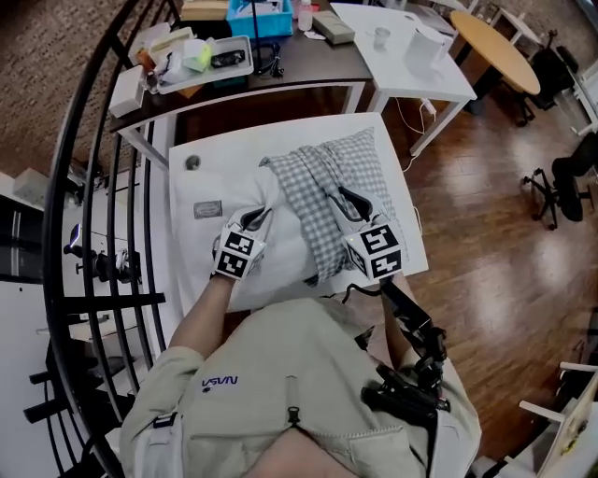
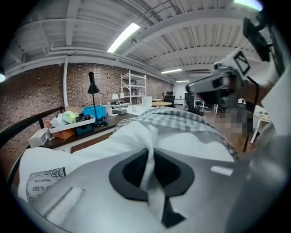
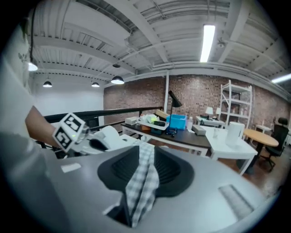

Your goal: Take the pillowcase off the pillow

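Observation:
A white pillow (image 1: pixel 280 250) lies on the white table (image 1: pixel 201 177), its far part still inside a grey-and-white checked pillowcase (image 1: pixel 322 182). My left gripper (image 1: pixel 257 218) is shut on a pinch of the pillow's white fabric (image 2: pixel 148 168), at the bare near-left end. My right gripper (image 1: pixel 347 199) is shut on a fold of the checked pillowcase (image 3: pixel 142 177), bunched and lifted at the pillow's right side. In the left gripper view the pillowcase (image 2: pixel 182 119) drapes over the pillow (image 2: pixel 127 136), with the right gripper (image 2: pixel 213 86) above it. The left gripper (image 3: pixel 91 143) also shows in the right gripper view.
Beyond the table stands a dark desk (image 1: pixel 280 70) with a white tray (image 1: pixel 201 58) and a blue bin (image 1: pixel 260 17). A white side table (image 1: pixel 411 56) and a round wooden table (image 1: pixel 500 47) stand at the back right. A black railing (image 1: pixel 84 187) runs along the left.

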`<state>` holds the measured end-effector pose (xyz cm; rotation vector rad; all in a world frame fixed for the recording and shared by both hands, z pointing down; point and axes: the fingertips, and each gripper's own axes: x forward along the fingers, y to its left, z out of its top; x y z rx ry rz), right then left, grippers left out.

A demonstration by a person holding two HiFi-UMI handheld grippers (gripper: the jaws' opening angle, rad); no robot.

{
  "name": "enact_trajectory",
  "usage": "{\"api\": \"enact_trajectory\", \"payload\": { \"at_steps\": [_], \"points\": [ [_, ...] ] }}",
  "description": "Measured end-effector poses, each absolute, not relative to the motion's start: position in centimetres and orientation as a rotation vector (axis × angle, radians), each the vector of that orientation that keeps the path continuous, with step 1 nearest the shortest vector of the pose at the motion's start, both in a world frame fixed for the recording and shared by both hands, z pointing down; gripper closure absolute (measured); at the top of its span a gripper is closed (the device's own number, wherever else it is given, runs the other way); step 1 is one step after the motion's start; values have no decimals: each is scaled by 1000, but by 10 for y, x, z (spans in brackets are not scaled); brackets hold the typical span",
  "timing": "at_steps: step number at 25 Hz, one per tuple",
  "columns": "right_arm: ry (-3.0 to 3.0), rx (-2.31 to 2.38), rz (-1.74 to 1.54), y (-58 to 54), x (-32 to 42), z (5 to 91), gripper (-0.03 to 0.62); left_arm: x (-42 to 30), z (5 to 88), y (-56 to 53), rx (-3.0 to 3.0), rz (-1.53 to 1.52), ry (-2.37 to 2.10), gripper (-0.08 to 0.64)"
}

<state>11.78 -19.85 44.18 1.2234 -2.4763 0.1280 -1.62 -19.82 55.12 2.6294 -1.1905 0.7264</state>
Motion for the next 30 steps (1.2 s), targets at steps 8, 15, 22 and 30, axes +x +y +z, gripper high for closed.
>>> {"api": "enact_trajectory", "payload": {
  "at_steps": [8, 15, 22, 30],
  "points": [
    [-2125, 1075, -35, -297, 67, 489, 331, 4, 530, -123, 2738, 635, -1146, 543],
    [-1898, 1048, -187, -327, 73, 509, 572, -12, 470, -101, 2813, 435, -1207, 545],
    [-1736, 1388, -216, -373, 179, 469, 572, -53, 421, -83, 2709, 74, -1219, 546],
    [-1763, 1399, -65, -364, 207, 527, 561, -83, 495, -153, 2555, 193, -1265, 543]
  ]
}}
